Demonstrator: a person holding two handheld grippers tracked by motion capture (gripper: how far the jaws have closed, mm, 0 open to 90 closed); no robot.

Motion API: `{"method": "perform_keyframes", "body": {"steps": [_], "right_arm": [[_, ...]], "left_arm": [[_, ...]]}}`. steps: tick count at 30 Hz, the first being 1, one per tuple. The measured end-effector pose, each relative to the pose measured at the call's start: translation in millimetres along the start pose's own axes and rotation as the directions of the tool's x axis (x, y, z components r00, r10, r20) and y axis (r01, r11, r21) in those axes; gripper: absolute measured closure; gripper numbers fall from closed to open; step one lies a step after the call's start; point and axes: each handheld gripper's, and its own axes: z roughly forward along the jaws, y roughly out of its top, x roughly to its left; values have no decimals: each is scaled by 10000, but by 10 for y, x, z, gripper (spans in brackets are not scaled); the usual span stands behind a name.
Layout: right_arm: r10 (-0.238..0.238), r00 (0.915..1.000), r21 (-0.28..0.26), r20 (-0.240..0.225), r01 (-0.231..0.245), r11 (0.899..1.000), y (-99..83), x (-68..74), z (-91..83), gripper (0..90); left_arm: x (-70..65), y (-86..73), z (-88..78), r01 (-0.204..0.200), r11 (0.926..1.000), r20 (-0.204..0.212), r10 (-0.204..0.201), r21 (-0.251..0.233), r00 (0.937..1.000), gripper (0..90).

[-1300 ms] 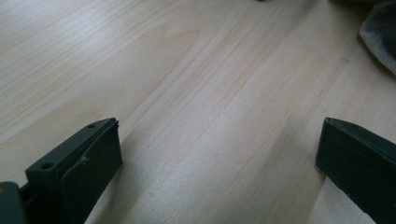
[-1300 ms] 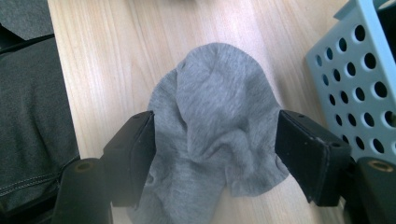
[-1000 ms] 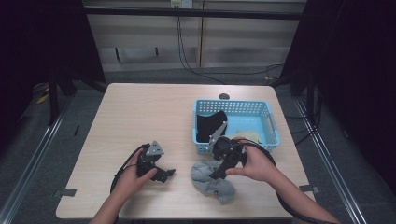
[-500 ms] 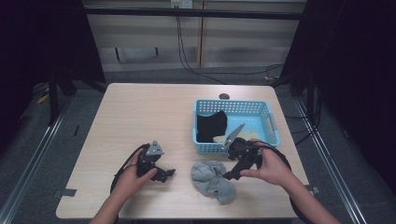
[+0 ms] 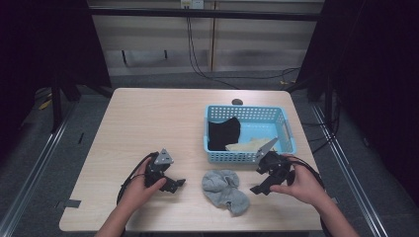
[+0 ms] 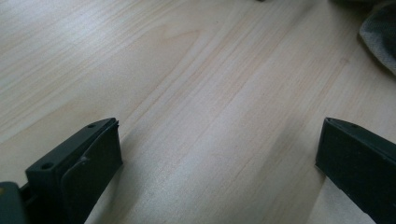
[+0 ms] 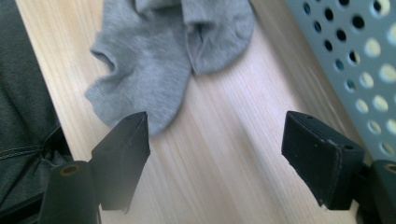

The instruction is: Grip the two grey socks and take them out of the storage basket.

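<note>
Right gripper [image 5: 261,183] now off one grey sock [image 5: 226,191], both grippers wide, empty; one basket [image 5: 287,129].

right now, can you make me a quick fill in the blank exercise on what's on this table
1. The grey sock lies on the ____, in front of the basket.
2. The basket is coloured ____.
3. The right gripper has its jaws ____, with nothing between them.
4. The black cloth sits inside the ____.

Missing words: table; blue; open; basket
</note>
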Motion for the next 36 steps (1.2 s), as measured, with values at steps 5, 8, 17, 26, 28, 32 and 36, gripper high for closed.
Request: {"method": "perform_keyframes", "body": {"steps": [5, 8, 17, 26, 28, 32, 36], "right_arm": [[181, 9998, -265, 34, -180, 9995, -137, -46, 1, 233], [198, 9997, -445, 151, -192, 9988, -212, -74, 10, 232], [458, 9989, -642, 83, -452, 9969, -386, -149, 108, 232], [485, 9988, -529, 115, -478, 9975, -498, -197, 228, 232], [412, 9990, -533, 141, -404, 9978, -501, -195, 244, 233], [224, 9993, -536, 290, -208, 9983, -514, -186, 278, 234], [219, 9994, -545, 261, -205, 9983, -536, -177, 307, 234]], "left_arm": [[0, 0, 0, 6, 10000, 6, -6, -3, 10000, 0], [-1, 0, 0, 9, 10000, 2, -9, -3, 10000, 0], [-1, 0, 0, 6, 10000, -1, -6, 1, 10000, 0], [-3, -2, -1, 13, 10000, -18, -13, 1, 10000, 0], [-3, -2, -1, 13, 10000, -27, -13, 2, 10000, 0], [-3, -2, -2, 15, 10000, -22, -15, 2, 10000, 0], [-4, -3, -2, 13, 10000, -31, -13, 1, 10000, 0]]}}
